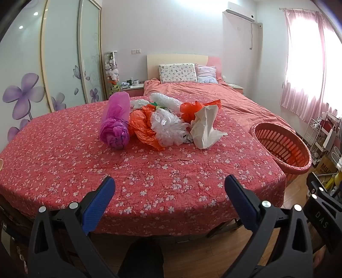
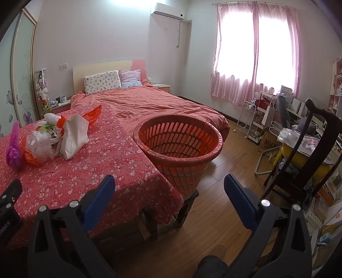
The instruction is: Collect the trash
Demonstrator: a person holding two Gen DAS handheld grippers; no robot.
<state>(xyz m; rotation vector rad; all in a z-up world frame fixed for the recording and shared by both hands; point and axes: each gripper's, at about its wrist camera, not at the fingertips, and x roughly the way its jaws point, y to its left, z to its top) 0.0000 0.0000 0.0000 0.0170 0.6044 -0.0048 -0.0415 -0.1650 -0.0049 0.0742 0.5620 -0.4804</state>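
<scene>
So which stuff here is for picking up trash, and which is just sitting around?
For the job:
purple bag
orange bags
clear bags
white bag
basket
left tool, open
right tool, open

Just lying about:
pillows
plush toys
chair
curtains

A domestic bedroom. A double bed (image 2: 149,102) with a coral duvet, a pale headboard (image 1: 177,58) and two patterned pillows (image 1: 177,72) stood against the far wall, with a bedside cabinet (image 1: 132,86) beside it. A sliding wardrobe (image 1: 64,59) with frosted doors and purple flower decals lined one side, next to a tall column of soft toys (image 1: 112,72). A wall-mounted air conditioner (image 2: 167,11) hung above, and pink curtains (image 2: 256,53) covered the lit window. The floor (image 2: 224,192) was wood laminate, and cluttered household shelving (image 2: 277,115) stood under the window.
</scene>
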